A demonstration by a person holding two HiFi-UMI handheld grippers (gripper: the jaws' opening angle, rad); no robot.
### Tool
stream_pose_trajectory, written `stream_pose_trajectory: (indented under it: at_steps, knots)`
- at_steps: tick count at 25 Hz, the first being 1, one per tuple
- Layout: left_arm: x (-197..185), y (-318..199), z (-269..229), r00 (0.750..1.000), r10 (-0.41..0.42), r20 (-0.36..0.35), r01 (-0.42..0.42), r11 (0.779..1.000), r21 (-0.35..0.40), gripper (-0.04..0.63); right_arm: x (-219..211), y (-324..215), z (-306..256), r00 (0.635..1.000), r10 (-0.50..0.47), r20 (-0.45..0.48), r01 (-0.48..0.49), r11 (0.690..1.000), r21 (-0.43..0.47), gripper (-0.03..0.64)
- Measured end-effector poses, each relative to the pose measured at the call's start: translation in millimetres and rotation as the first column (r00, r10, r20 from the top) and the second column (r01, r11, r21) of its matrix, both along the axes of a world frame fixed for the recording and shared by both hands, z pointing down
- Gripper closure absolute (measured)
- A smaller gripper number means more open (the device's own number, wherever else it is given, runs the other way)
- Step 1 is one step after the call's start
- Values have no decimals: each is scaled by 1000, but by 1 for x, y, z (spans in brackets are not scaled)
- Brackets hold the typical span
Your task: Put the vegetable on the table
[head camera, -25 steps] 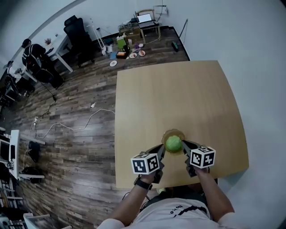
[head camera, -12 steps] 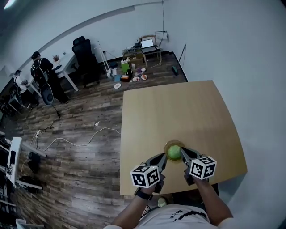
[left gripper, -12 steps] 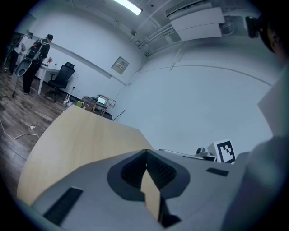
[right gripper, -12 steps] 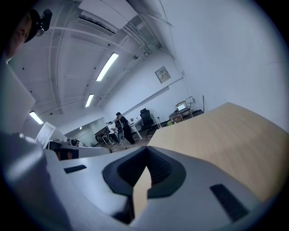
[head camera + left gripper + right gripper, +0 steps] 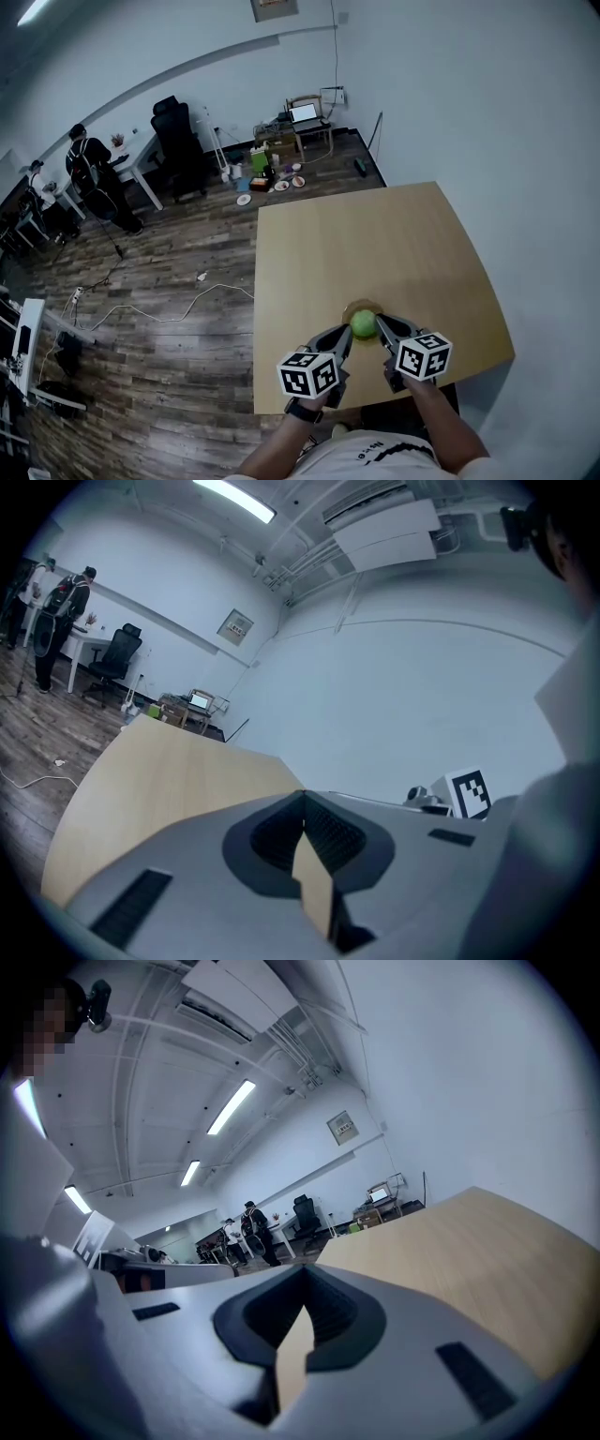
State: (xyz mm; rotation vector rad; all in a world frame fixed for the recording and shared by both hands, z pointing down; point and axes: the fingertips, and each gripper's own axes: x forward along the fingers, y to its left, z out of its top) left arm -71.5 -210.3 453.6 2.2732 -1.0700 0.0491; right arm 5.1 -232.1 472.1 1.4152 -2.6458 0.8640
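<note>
A round green vegetable [image 5: 364,323] sits in a shallow brown dish [image 5: 362,307] near the front edge of the light wooden table [image 5: 375,234]. In the head view, my left gripper [image 5: 343,335] is just to its left. My right gripper [image 5: 382,327] is close against its right side. Whether either one touches it I cannot tell. In the left gripper view the jaws of the left gripper [image 5: 304,801] meet at their tips with nothing between them. The right gripper [image 5: 304,1277] looks the same in its own view. Neither gripper view shows the vegetable.
The table's front edge [image 5: 375,394] runs right under both grippers. Dark wood floor with a white cable [image 5: 169,314] lies to the left. Office chairs [image 5: 178,141], people [image 5: 94,183] and a small cluttered desk [image 5: 305,122] stand far back.
The head view has tilted up, so the table and the grippers sit lower in the picture. Both grippers stay beside the vegetable in the dish.
</note>
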Motion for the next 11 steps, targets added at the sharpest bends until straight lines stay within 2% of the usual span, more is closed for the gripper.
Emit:
stream_pose_trajectory:
  at_steps: [11]
  knots:
    - [2,10,-9,1000,13,-3,-13,1000,12,581,1,11,-8,1000,-3,-20,4,1000,12,603]
